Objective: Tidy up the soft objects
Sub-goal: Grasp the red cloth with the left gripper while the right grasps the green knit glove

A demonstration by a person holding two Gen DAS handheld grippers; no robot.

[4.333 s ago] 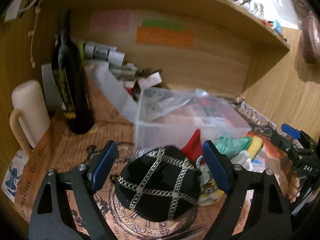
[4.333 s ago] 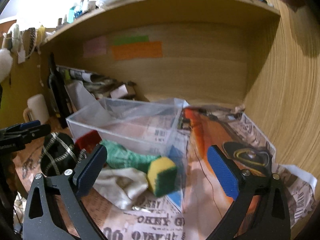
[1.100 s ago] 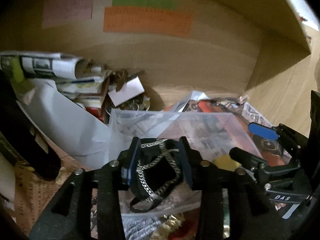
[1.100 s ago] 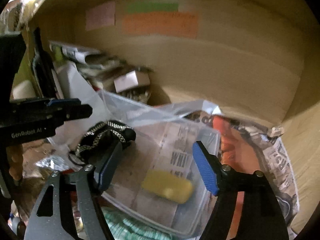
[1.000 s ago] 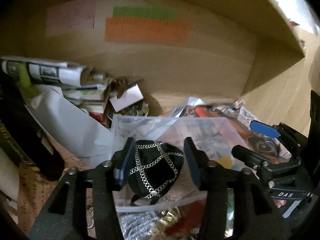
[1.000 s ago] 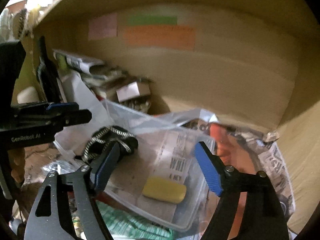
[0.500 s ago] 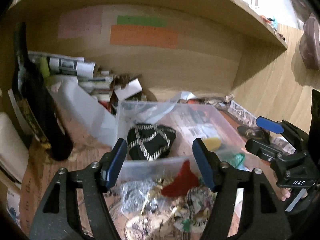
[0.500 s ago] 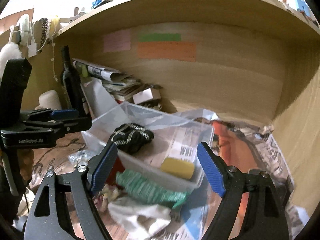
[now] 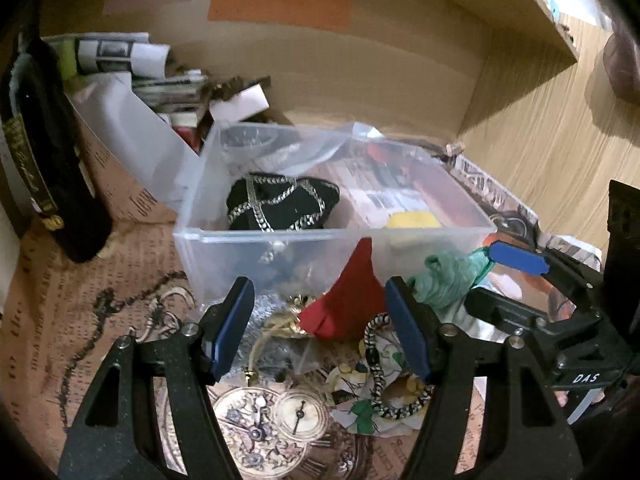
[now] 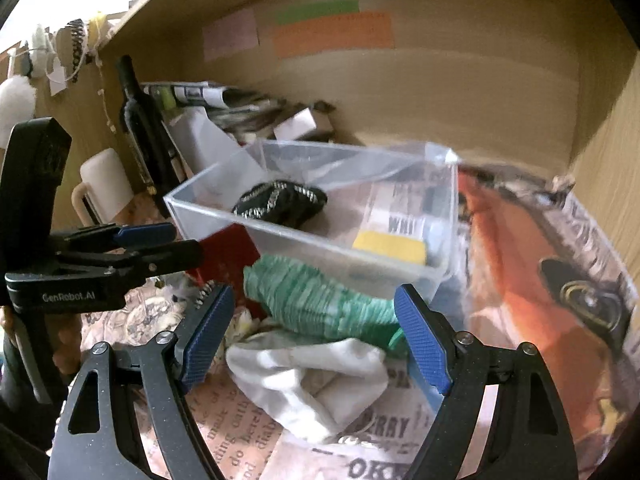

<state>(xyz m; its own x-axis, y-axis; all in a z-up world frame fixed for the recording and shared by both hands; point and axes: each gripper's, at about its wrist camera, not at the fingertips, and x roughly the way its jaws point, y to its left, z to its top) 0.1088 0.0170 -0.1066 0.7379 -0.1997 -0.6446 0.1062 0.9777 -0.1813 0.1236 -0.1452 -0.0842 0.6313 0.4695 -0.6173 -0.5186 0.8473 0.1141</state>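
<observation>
A clear plastic bin (image 9: 320,236) (image 10: 304,240) holds a black cap with silver chains (image 9: 280,204) (image 10: 280,200) and a yellow sponge (image 9: 414,220) (image 10: 390,246). In front of the bin lie a red cloth (image 9: 344,304) (image 10: 226,256), a green knit cloth (image 9: 444,276) (image 10: 320,300) and a white cloth (image 10: 312,376). My left gripper (image 9: 320,332) is open and empty, just above the red cloth. My right gripper (image 10: 310,338) is open and empty, over the green and white cloths.
A dark wine bottle (image 9: 44,152) and a cream mug (image 10: 104,188) stand at the left. Rolled papers and boxes (image 9: 168,80) fill the back left corner. Chains and a braided cord (image 9: 380,364) lie on the newspaper-covered surface. Wooden walls close the back and right.
The left gripper opened and let the black cap into the bin, then drew back. The right gripper also drew back and lowered over the cloths in front of the bin.
</observation>
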